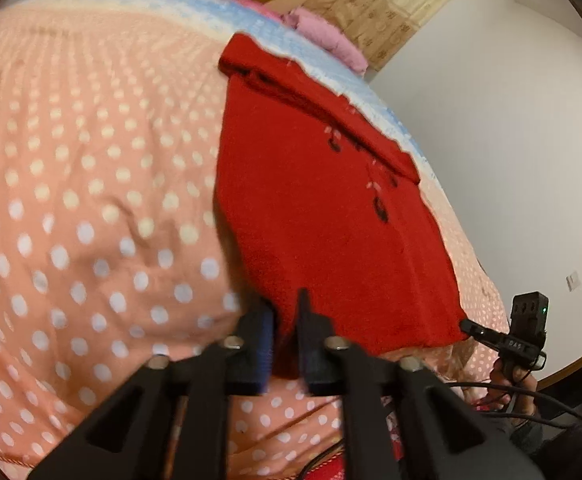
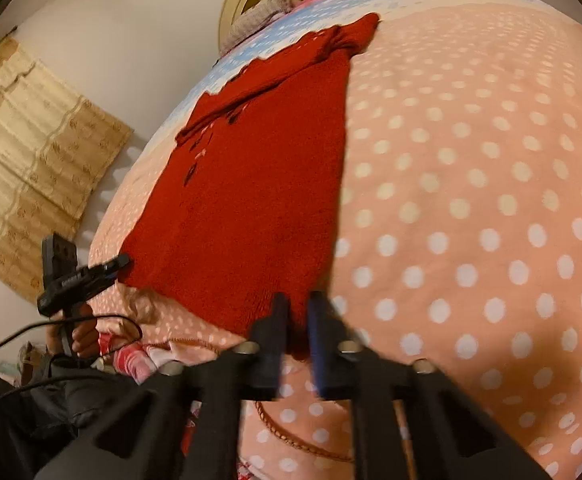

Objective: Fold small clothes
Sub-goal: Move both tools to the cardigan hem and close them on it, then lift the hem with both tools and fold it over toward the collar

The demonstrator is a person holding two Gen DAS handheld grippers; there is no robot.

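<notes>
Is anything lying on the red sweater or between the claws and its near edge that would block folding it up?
Nothing visible. The left claw and right claw are each shut on a near corner of the red sweater, and its top is bare on the dotted blanket.

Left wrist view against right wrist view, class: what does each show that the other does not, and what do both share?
Only the left wrist view shows a wall socket and the right claw from outside. Only the right wrist view shows the left claw from outside and a braided cord. Both share the red knitted garment pinched at its near hem, the dotted bedspread and a patterned curtain.
</notes>
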